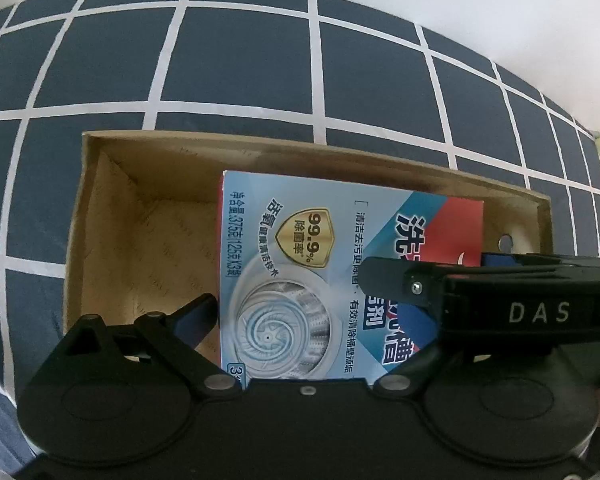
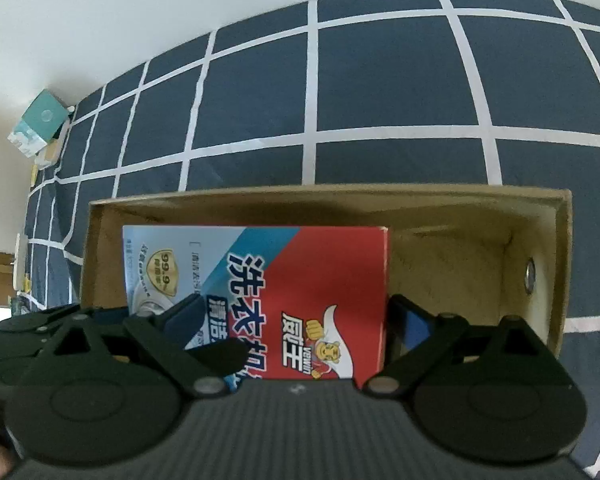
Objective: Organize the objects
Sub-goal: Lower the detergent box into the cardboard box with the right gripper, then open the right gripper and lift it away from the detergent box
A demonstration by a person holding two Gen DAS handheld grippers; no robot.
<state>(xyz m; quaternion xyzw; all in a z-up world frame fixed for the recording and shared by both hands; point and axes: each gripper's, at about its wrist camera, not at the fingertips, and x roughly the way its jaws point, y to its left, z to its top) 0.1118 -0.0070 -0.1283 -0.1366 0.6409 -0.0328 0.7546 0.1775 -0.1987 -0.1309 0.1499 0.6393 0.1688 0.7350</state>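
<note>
A flat rectangular red, white and blue cardboard detergent box (image 1: 300, 272) (image 2: 284, 280) printed with Chinese lettering and a washing-machine drum is sitting inside an open brown cardboard box (image 1: 100, 216) (image 2: 540, 232), printed face turned up. The open box is resting on a dark blue bed cover crossed by white grid lines (image 1: 240, 60) (image 2: 380, 80).

This looks like a bedroom in a home. A bed (image 2: 380, 88) fills most of the view, covered by a dark blue sheet with white lines in squares, right against a plain white wall (image 2: 140, 8). Small boxes (image 2: 36, 128) sit by its far corner.
</note>
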